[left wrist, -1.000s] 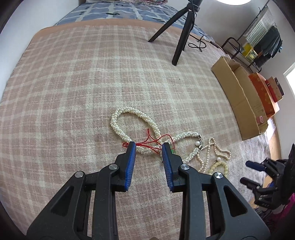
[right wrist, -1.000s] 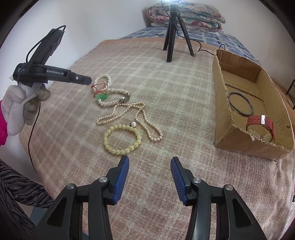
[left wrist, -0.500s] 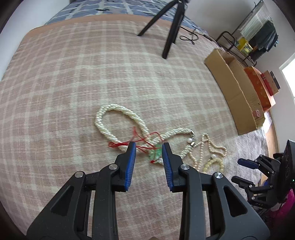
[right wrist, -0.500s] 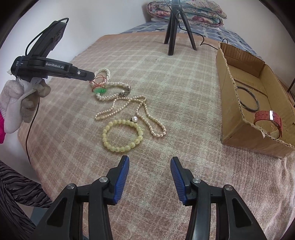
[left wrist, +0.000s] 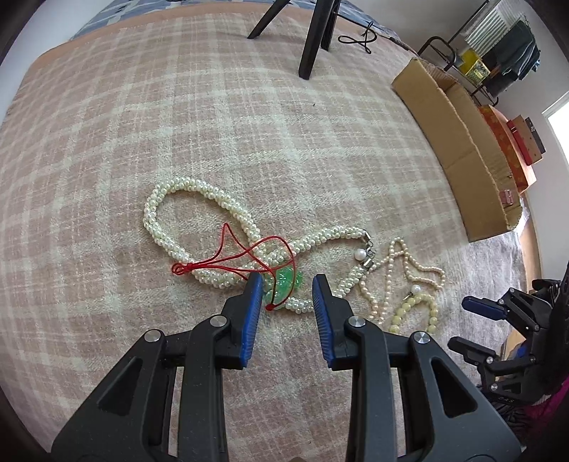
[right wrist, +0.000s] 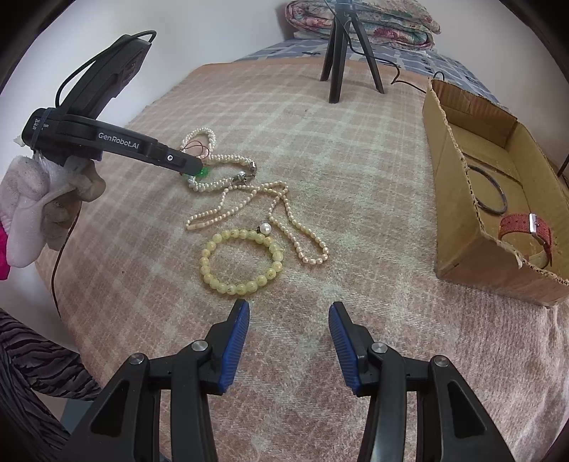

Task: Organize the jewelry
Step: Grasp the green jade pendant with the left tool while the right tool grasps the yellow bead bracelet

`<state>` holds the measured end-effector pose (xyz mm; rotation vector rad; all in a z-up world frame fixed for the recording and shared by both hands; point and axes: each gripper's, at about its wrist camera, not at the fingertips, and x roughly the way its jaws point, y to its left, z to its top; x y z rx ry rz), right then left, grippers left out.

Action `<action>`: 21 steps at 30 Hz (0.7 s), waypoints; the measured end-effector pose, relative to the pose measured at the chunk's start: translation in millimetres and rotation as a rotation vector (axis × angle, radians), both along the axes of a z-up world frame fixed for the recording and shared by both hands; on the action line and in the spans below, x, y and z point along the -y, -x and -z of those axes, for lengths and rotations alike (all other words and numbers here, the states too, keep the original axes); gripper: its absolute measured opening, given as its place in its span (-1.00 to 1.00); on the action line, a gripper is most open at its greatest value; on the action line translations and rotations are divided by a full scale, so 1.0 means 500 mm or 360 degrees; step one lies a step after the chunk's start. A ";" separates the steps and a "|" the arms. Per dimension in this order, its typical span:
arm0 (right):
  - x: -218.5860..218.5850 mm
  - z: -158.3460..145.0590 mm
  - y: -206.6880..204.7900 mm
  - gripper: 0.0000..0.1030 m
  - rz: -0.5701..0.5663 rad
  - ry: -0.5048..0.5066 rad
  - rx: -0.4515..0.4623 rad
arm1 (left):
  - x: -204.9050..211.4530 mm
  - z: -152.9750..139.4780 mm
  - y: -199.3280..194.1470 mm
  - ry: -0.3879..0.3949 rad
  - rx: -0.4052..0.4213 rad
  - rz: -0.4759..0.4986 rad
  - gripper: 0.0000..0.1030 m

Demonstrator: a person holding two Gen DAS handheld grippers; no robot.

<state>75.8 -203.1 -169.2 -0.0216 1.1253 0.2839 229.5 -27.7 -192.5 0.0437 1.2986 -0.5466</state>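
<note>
A green pendant (left wrist: 287, 280) on a red cord (left wrist: 231, 257) lies over a twisted white pearl necklace (left wrist: 199, 192) on the plaid blanket. My left gripper (left wrist: 287, 284) is open, its tips on either side of the pendant; it also shows in the right wrist view (right wrist: 193, 170). A thin pearl strand (right wrist: 284, 213) and a yellow bead bracelet (right wrist: 242, 263) lie nearer my right gripper (right wrist: 288, 312), which is open and empty just short of the bracelet. A cardboard box (right wrist: 458, 199) at the right holds a dark bangle (right wrist: 487, 193) and a red watch strap (right wrist: 526, 231).
A black tripod (right wrist: 341, 53) stands on the blanket behind the jewelry. Folded bedding (right wrist: 373, 21) lies at the far end. The bed's edge runs along the left, where the person's gloved hand (right wrist: 39, 199) holds the left gripper. Shelving (left wrist: 498, 53) stands beyond the box.
My left gripper has moved down and forward to the green pendant, its tips now around it. My right gripper has moved slightly closer to the yellow bracelet.
</note>
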 end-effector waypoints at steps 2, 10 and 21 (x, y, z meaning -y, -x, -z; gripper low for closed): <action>0.001 0.001 -0.003 -0.07 0.0012 -0.0028 -0.0012 | 0.006 0.005 0.002 -0.0032 0.0015 0.0017 -0.44; 0.006 0.006 -0.029 -0.07 0.0079 -0.0124 -0.0048 | 0.004 0.014 -0.001 -0.0063 0.0033 0.0034 -0.44; -0.015 0.033 -0.061 -0.06 0.0115 -0.0091 -0.0087 | 0.020 0.021 0.014 -0.0173 0.0170 0.0120 -0.73</action>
